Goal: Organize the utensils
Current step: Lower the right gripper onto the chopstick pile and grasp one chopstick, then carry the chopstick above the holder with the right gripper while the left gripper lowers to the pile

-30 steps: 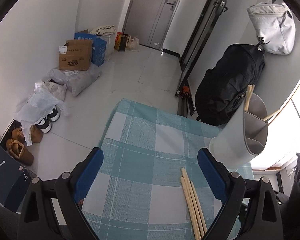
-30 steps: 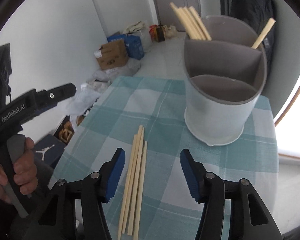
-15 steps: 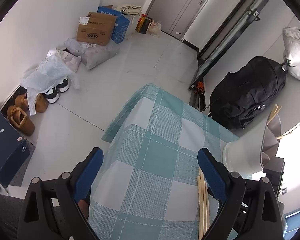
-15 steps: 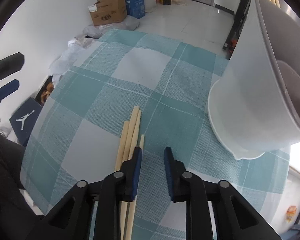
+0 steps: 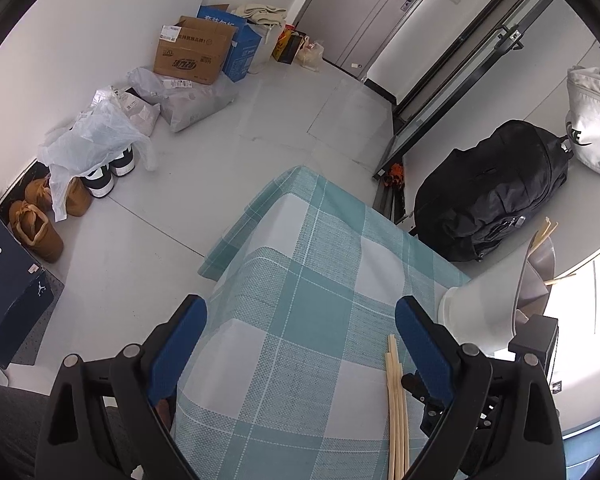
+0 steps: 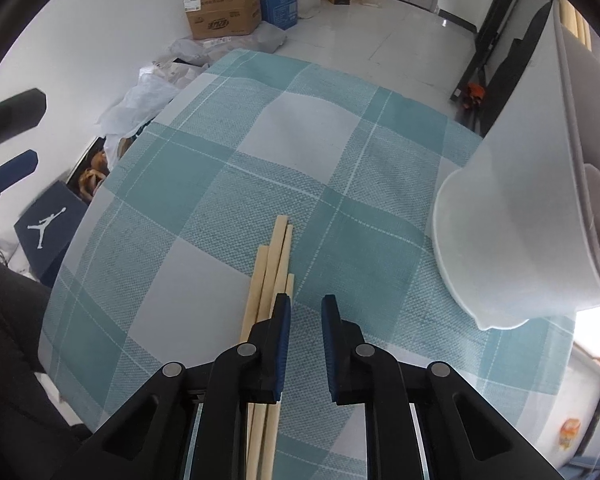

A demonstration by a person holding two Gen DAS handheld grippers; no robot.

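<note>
Several loose wooden chopsticks lie side by side on the teal checked tablecloth. My right gripper points steeply down at them. Its jaws stand close together with a narrow gap that shows only cloth, and its left fingertip sits over the rightmost stick. The white divided utensil holder stands to the right with more chopsticks in it. My left gripper hangs wide open over the cloth's near part, holding nothing. The loose chopsticks and the holder lie to its right.
The table's far corner drops off to the floor. On the floor lie a cardboard box, plastic bags, shoes and a black backpack. A person's dark trouser leg is at the left.
My right gripper narrowed from wide open to a small gap and dropped onto the loose chopsticks. The left gripper rolled and shifted so the holder slid to its right edge, staying open.
</note>
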